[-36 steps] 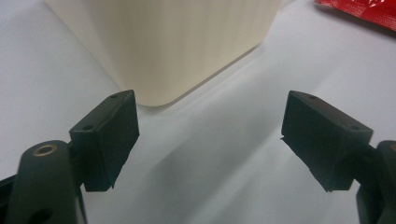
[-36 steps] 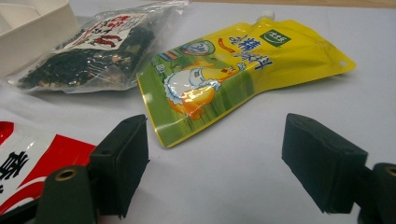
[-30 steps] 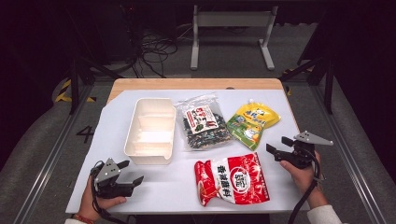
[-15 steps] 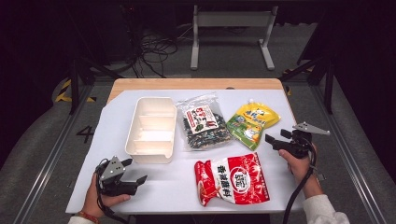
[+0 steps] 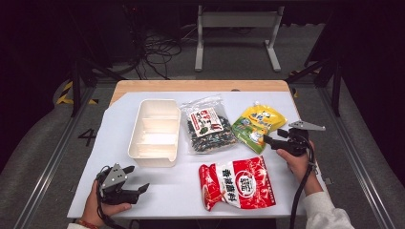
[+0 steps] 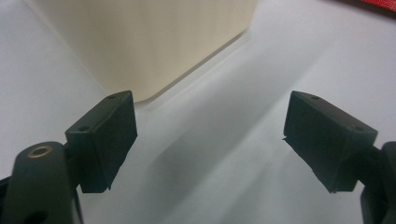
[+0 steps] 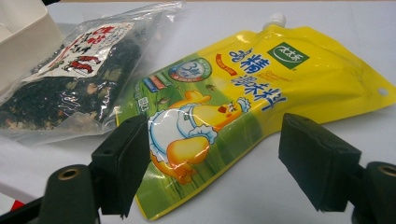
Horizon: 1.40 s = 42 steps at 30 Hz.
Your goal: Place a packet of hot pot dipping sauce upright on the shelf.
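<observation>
A yellow and green spouted pouch (image 5: pixel 256 126) lies at the table's right, and my right gripper (image 5: pixel 269 141) stands open at its near edge. In the right gripper view the pouch (image 7: pixel 243 107) lies just ahead of the spread jaws, its near end between them. A clear bag of dark dried food (image 5: pixel 207 129) lies beside it, next to a white divided tray (image 5: pixel 154 130). A red snack bag (image 5: pixel 237 182) lies near the front edge. My left gripper (image 5: pixel 136 179) is open at the front left, low over the table, facing the tray's corner (image 6: pixel 154 46).
The white table top (image 5: pixel 114 129) has bare room at the left and front middle. Its wooden edge (image 5: pixel 200 86) runs along the back. Beyond it are a dark floor, cables (image 5: pixel 157 47) and a white frame (image 5: pixel 236 28).
My right gripper has moved left and forward to the yellow pouch. My left gripper has shifted slightly to the right near the front edge.
</observation>
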Available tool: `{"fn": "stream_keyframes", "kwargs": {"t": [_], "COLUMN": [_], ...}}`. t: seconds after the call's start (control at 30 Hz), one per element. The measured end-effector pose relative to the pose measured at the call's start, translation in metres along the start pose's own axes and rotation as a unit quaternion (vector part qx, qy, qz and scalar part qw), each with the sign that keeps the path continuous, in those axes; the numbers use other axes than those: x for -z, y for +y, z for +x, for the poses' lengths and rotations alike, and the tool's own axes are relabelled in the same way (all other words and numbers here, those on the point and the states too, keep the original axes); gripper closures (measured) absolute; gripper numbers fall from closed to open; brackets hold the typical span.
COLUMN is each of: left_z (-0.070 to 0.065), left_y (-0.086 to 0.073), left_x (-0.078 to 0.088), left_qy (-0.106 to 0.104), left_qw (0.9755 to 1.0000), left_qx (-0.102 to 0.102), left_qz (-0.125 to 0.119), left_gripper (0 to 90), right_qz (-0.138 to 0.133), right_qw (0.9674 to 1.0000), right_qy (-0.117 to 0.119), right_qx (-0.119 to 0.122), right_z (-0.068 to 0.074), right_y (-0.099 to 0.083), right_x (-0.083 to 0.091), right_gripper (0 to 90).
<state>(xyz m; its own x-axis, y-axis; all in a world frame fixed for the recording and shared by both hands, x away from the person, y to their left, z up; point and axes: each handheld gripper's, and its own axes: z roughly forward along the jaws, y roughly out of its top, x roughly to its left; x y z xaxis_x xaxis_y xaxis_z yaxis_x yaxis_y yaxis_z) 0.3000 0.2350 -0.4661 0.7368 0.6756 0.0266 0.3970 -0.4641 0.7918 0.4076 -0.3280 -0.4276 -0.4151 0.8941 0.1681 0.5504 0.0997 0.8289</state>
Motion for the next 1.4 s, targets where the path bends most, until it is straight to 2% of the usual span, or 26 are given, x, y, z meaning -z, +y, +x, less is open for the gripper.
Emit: {"fn": "stream_keyframes", "kwargs": {"t": [0.07, 0.13, 0.23, 0.37, 0.4, 0.53, 0.63, 0.7, 0.77, 0.8, 0.87, 0.9, 1.0, 1.1, 1.13, 1.2, 1.3, 1.4], "left_z": [-0.001, -0.003, -0.004, -0.004, -0.007, -0.012, -0.015, -0.017, -0.019, -0.02, -0.02, -0.02, -0.02, -0.02, -0.02, -0.02, -0.02, -0.02], "left_y": [0.0, 0.0, 0.0, 0.001, 0.001, 0.002, 0.003, 0.003, 0.004, 0.004, 0.005, 0.005, 0.006, 0.006, 0.006, 0.006, 0.006, 0.005], "left_x": [0.0, -0.002, -0.002, 0.0, 0.001, 0.001, 0.001, 0.001, 0.001, 0.001, 0.0, -0.001, -0.002, -0.003, -0.003, -0.004, -0.004, -0.005], "left_qy": [-0.001, 0.005, 0.002, -0.008, -0.015, -0.022, -0.029, -0.031, -0.034, -0.034, -0.036, -0.037, -0.037, -0.04, -0.041, -0.041, -0.042, -0.045], "left_qw": [1.0, 0.9998, 0.9998, 0.9999, 0.9998, 0.9994, 0.9991, 0.9989, 0.9987, 0.9986, 0.9985, 0.9985, 0.9984, 0.9983, 0.9982, 0.9981, 0.998, 0.9977], "left_qx": [0.0, -0.013, -0.014, -0.01, -0.014, -0.025, -0.029, -0.032, -0.037, -0.037, -0.037, -0.038, -0.039, -0.039, -0.04, -0.041, -0.042, -0.041], "left_qz": [0.001, 0.011, 0.012, 0.007, 0.004, 0.011, 0.013, 0.014, 0.013, 0.015, 0.016, 0.017, 0.018, 0.018, 0.02, 0.021, 0.022, 0.028], "left_gripper": [17.8, 17.8, 17.7, 17.8, 17.9, 18.0, 18.1, 18.1, 18.1, 18.1, 18.1, 18.1, 18.1, 18.1, 18.1, 18.1, 18.1, 18.1], "right_qz": [0.004, 0.014, 0.02, 0.029, 0.031, 0.043, 0.056, 0.059, 0.073, 0.092, 0.121, 0.136, 0.167, 0.187, 0.186, 0.189, 0.187, 0.178], "right_qw": [1.0, 0.9999, 0.9998, 0.9995, 0.9995, 0.9986, 0.9968, 0.9955, 0.9929, 0.9895, 0.9844, 0.9815, 0.9764, 0.9689, 0.9679, 0.9633, 0.959, 0.9585], "right_qy": [0.002, 0.007, 0.006, 0.002, 0.004, 0.028, 0.049, 0.069, 0.088, 0.105, 0.12, 0.126, 0.129, 0.153, 0.157, 0.177, 0.195, 0.2], "right_qx": [0.001, 0.007, 0.008, 0.007, 0.006, 0.014, 0.028, 0.026, 0.031, 0.037, 0.044, 0.048, 0.047, 0.053, 0.063, 0.07, 0.087, 0.098], "right_z": [0.001, 0.002, 0.004, 0.006, 0.007, 0.014, 0.024, 0.031, 0.038, 0.043, 0.049, 0.051, 0.052, 0.055, 0.057, 0.061, 0.067, 0.07], "right_y": [0.001, 0.001, 0.001, 0.001, -0.001, -0.009, -0.017, -0.021, -0.024, -0.028, -0.033, -0.036, -0.044, -0.051, -0.051, -0.05, -0.049, -0.047], "right_x": [-0.003, -0.006, -0.008, -0.008, -0.006, 0.006, 0.02, 0.03, 0.037, 0.04, 0.043, 0.043, 0.04, 0.035, 0.035, 0.034, 0.032, 0.03], "right_gripper": [23.8, 22.3, 21.5, 21.7, 22.0, 23.9, 24.4, 25.3, 24.7, 23.3, 22.4, 22.1, 22.9, 24.8, 29.2, 33.6, 49.1, 65.5]}}
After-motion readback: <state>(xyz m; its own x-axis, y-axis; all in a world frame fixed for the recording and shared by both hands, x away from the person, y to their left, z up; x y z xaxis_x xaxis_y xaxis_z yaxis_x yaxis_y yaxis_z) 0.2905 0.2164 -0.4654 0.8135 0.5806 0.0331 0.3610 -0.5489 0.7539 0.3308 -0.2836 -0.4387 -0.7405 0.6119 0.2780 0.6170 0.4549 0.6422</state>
